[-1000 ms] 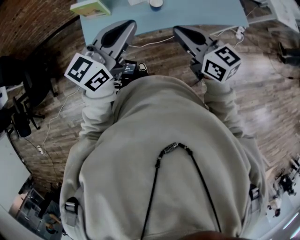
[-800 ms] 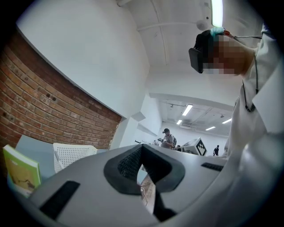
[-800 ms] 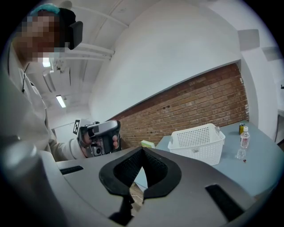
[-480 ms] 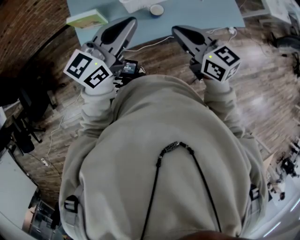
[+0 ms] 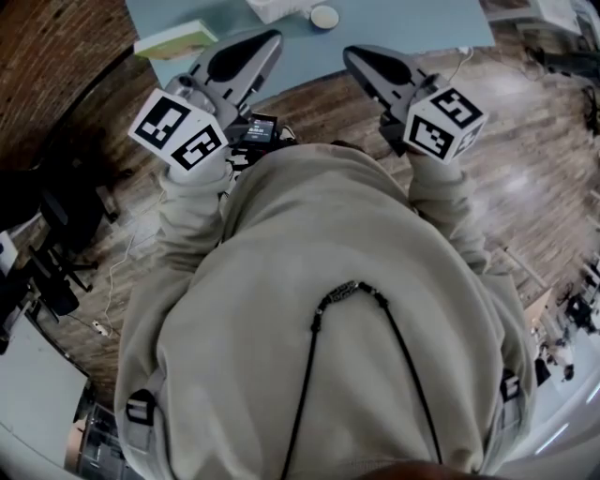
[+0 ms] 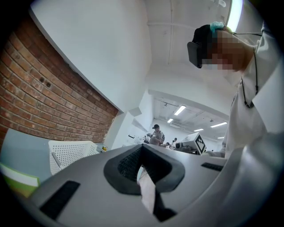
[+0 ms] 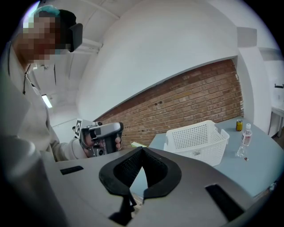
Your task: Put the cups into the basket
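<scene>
1. Comparing views: the head view alone shows both tools at once, held out side by side over the near edge of the pale blue bench (image 5: 412,23). The left tool (image 5: 270,39) and the right tool (image 5: 353,54) are well apart.
2. Left gripper view: the left tool's jaws meet at their tips, with nothing between them. Behind them are a brick wall (image 6: 40,97) and, further off, a lit room with a standing person (image 6: 155,133).
3. Right gripper view: the right tool's jaws are likewise closed and empty. Only this view shows the basket (image 7: 197,142) whole, along with a clear bottle (image 7: 243,146) and a small can (image 7: 239,125) to its right on the bench.
4. Basket: white plastic, rectangular, with perforated walls and an open top. It stands upright on the bench ahead of both tools. Its inside cannot be seen.
5. Cup (image 5: 324,16): visible in the head view only, as a small round white rim seen from above. It sits on the bench just beside the basket's corner and outside it.
6. Green-covered book (image 5: 173,39): lies flat at the bench's left end.
</scene>
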Motion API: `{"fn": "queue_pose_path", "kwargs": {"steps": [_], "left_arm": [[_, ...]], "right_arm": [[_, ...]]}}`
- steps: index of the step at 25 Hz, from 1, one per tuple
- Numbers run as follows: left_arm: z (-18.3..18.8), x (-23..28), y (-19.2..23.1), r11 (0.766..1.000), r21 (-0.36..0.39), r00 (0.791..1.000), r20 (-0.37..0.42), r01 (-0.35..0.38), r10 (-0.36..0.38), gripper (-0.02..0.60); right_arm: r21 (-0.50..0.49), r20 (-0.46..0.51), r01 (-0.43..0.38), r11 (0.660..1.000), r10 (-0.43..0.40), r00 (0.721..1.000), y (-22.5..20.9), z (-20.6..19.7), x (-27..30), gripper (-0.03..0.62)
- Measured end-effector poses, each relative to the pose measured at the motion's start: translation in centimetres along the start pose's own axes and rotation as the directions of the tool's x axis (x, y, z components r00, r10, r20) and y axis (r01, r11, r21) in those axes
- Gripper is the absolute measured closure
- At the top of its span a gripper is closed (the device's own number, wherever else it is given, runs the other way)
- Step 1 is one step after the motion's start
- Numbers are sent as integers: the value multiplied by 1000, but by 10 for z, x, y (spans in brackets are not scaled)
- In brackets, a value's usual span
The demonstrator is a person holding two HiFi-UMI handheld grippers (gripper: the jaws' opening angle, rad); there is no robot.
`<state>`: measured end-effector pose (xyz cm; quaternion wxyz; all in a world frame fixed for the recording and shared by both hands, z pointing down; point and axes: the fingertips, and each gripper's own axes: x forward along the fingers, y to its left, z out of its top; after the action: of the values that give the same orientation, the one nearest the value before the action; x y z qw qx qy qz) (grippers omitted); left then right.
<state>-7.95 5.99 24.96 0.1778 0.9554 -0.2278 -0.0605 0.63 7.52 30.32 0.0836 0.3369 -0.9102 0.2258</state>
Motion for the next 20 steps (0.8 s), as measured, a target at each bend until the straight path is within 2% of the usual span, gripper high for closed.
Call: {"fn": "queue_pose_path", "kwargs": {"steps": [9,14,20], "left_arm": [[0,-2,18,1000,-16,1000,12,-1,1,583],[-5,-2,37,998,-26,998,12,-56,56,583],[5,-9,52,990,-24,990,23,-137,137,583]], "right_arm": [[-5,-20,-4,1000,4,1000,-9,5,18,580],[12,-33,-38,999,38,999,-27,2,34,580],[-12,-34,-108,994,108,994,-31,19,55,580]]}}
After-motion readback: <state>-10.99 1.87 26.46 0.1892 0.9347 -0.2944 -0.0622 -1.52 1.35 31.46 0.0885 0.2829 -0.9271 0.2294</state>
